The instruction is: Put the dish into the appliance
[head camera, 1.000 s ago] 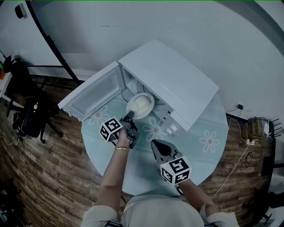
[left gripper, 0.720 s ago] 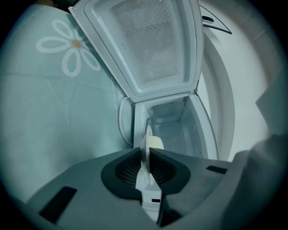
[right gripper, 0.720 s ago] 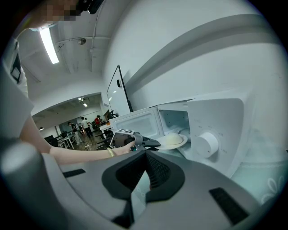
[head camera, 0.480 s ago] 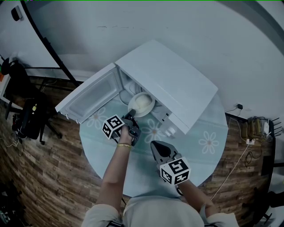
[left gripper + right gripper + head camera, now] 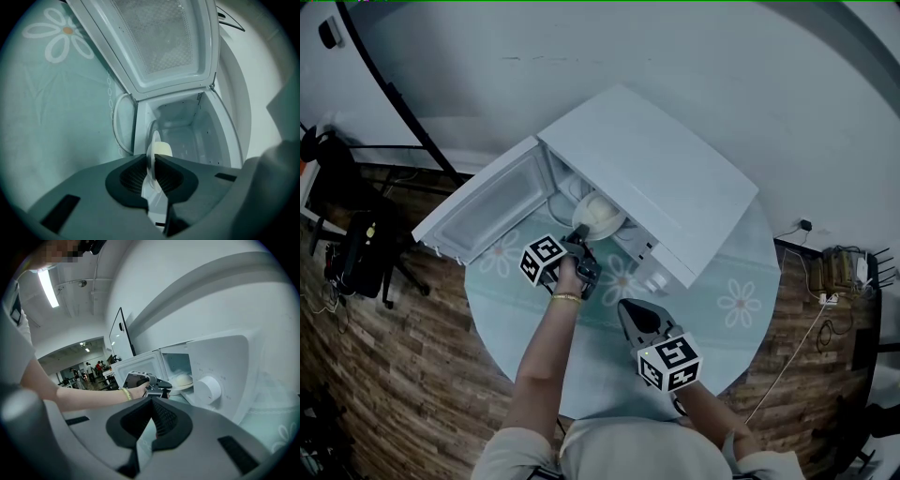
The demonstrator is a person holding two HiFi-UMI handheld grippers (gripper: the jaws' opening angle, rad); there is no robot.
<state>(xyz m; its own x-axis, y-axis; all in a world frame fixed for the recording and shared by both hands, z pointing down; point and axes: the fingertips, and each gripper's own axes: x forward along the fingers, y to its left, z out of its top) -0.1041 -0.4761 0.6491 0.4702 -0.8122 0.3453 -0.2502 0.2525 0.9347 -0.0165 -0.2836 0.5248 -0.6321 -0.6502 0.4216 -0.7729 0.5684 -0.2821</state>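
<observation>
The round table (image 5: 731, 309) under both grippers carries the white appliance (image 5: 656, 178), which lies straight ahead of the left gripper (image 5: 578, 242) and ahead and to the left of the right gripper (image 5: 628, 309). Its door (image 5: 487, 202) is swung wide open to the left of the left gripper, so that part of the job is judged done.

The dish (image 5: 598, 216) is clamped by its near rim between the jaws of the left gripper (image 5: 152, 161). It is seen edge-on there, with a pale mound of food (image 5: 162, 149) beyond the pads. The dish is held at the mouth of the cavity (image 5: 187, 136), part of it already past the threshold. Setting it down inside, letting go and drawing the gripper back are judged to be left.

The right gripper (image 5: 151, 404) is held apart over the table, behind and to the right of the left one. Its jaws are brought together with nothing between them.

Whether the dish (image 5: 180, 380) rests on the cavity floor or is carried above it cannot be told, because the floor beneath it is hidden. The far rim is covered by the appliance's top in the head view. A curved pale edge to the left of the cavity cannot be identified.
</observation>
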